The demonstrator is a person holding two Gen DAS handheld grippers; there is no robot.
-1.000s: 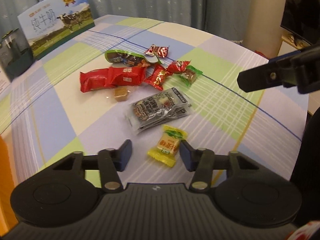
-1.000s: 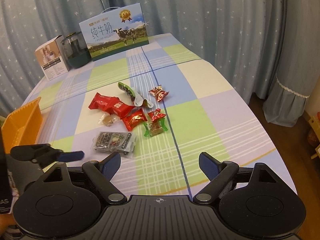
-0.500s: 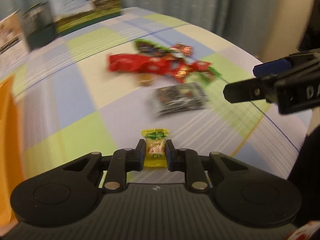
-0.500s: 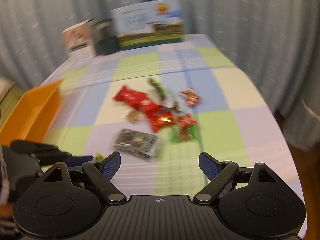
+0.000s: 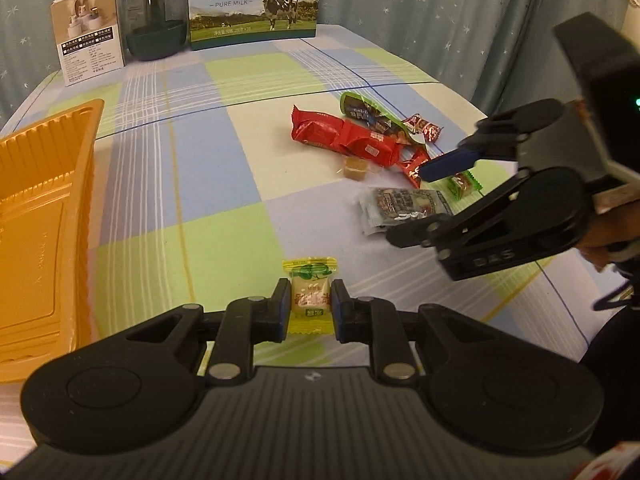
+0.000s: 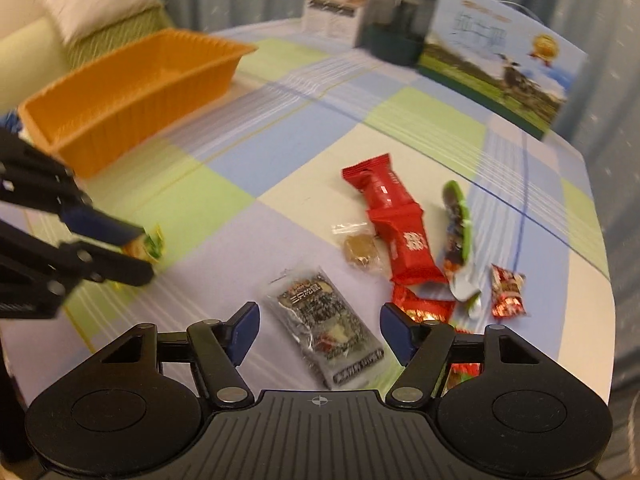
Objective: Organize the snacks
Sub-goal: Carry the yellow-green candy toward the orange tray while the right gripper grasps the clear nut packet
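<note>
Two hand-held tools work a scatter of wrapped snacks on a checked bench, an orange tray waiting at the left.

The left tool is pinching a small yellow-wrapped candy across its middle, just above the bench beside the tray. The right tool is closing, its pads either side of a flat silver-and-black snack packet lying on the bench but not yet pressing it. Both look light and soft (crinkly film, likely slippery), so I judge a grip across the filled body safer than the loose crimped ends. A red wafer pack lies near.
</note>
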